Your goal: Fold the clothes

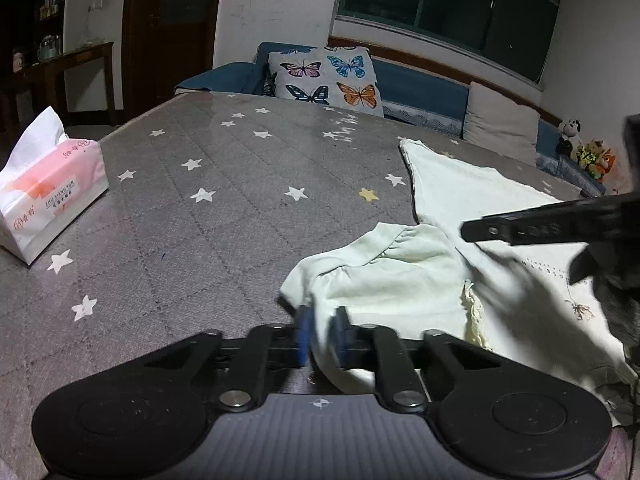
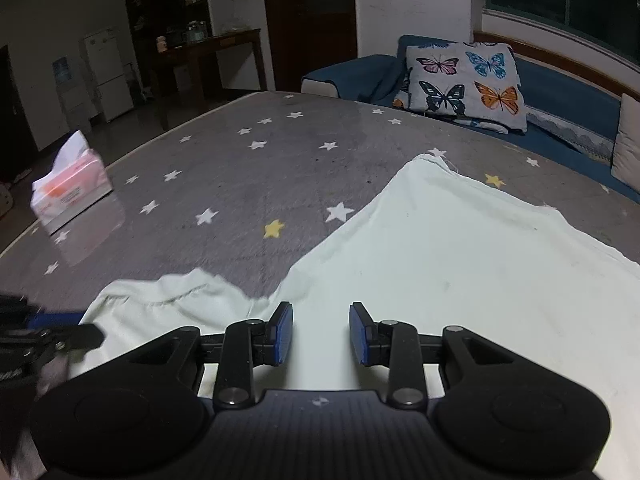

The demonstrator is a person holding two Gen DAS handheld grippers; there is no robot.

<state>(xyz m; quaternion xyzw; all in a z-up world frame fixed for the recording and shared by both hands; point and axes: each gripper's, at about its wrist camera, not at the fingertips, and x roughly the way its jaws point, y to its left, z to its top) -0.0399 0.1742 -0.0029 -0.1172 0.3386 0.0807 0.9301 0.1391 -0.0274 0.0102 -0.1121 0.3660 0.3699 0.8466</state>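
left claw [image 1: 320, 334] clamped on the pale green cotton garment [image 1: 400, 280], which spreads toward two o'clock; right claw [image 2: 320, 334] apart above it

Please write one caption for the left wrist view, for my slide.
Left gripper pinches the sleeve of a pale green garment on a star-patterned tabletop.

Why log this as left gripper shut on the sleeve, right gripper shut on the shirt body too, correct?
Not quite. The left gripper is shut on the sleeve, but the right gripper is open: the right wrist view shows a clear gap between its blue pads, hovering over the shirt with nothing pinched.
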